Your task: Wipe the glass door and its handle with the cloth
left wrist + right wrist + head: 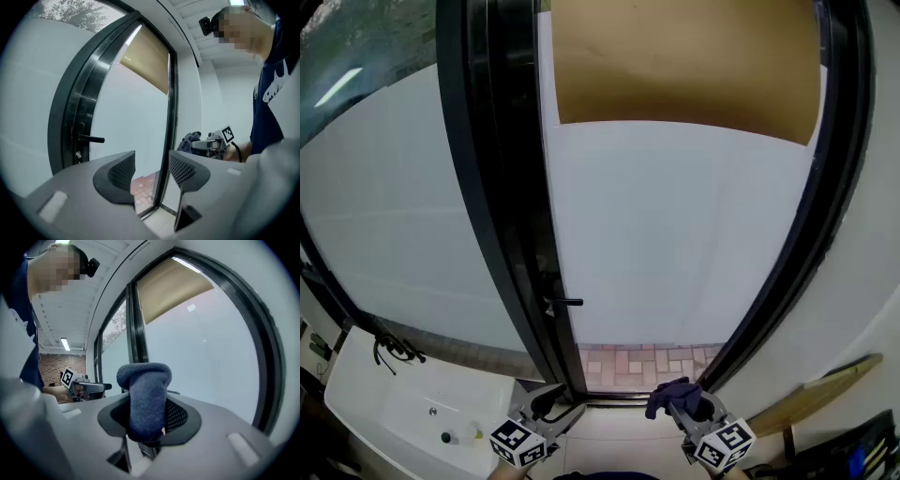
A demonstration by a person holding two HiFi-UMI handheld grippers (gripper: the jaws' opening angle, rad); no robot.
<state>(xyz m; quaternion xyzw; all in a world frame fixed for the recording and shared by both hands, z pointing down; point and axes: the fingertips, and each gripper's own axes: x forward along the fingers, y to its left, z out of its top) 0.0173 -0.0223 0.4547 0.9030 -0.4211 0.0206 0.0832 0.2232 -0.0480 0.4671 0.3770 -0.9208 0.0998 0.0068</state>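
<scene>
Dark blue fuzzy cloth (144, 397), bunched in clenched right hand-held gripper (149, 417), left hand-held gripper (152, 169) jaws apart

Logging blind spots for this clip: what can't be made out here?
- Smears on the glass: too faint to tell in any view.
- Dirt on the handle: too small in the head view.
- The cloth: its lower end is buried between the jaws of the right tool, right gripper view.
- The items in the sink: too small, head view.
</scene>
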